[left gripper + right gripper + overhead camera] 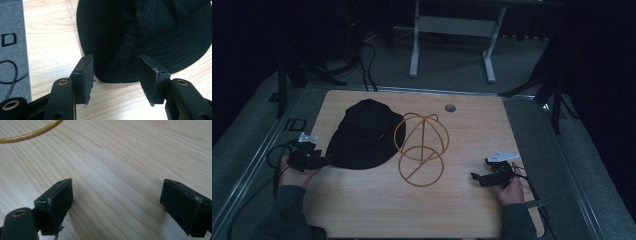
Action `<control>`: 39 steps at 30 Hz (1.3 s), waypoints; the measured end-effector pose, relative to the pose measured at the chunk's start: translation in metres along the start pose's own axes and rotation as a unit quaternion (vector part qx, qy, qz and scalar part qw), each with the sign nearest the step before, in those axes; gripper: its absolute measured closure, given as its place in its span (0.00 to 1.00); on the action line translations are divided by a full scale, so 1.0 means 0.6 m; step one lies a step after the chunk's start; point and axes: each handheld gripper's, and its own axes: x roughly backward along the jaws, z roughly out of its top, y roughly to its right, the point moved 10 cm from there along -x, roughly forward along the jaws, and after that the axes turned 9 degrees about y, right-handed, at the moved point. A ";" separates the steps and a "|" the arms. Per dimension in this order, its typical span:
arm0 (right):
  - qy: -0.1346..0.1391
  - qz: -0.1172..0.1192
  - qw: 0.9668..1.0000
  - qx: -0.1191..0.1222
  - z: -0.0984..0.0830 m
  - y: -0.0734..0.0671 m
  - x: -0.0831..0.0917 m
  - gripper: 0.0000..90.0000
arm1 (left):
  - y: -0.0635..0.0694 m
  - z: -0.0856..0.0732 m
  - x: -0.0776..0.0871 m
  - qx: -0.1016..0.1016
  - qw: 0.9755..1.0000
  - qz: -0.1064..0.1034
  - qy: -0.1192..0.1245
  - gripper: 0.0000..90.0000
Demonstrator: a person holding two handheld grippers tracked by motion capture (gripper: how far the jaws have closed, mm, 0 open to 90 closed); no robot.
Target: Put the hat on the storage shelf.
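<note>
Wooden desk (362, 200), dark room. Black hat (364, 135) lain left of centre, brim edge between spread jaws of left hand-held gripper (116, 72). Right hand-held gripper (117, 202) held open, well apart.

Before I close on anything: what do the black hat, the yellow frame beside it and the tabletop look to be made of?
Black bucket hat: woven cotton-like cloth, matte, with stitched rows around the brim. Yellow-brown hat stand: thin bent rod, probably coated wire or rattan; its glossy surface leaves that open. Table: pale wood-grain, likely laminate, smooth.

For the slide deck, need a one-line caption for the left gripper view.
Open left tool lined up on the brim of a black hat lying on the wooden table.
</note>
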 end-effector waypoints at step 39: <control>0.004 -0.021 1.000 -0.015 0.000 0.002 0.003 0.17 | 0.025 0.068 0.035 -0.100 0.987 -0.079 -0.102 0.70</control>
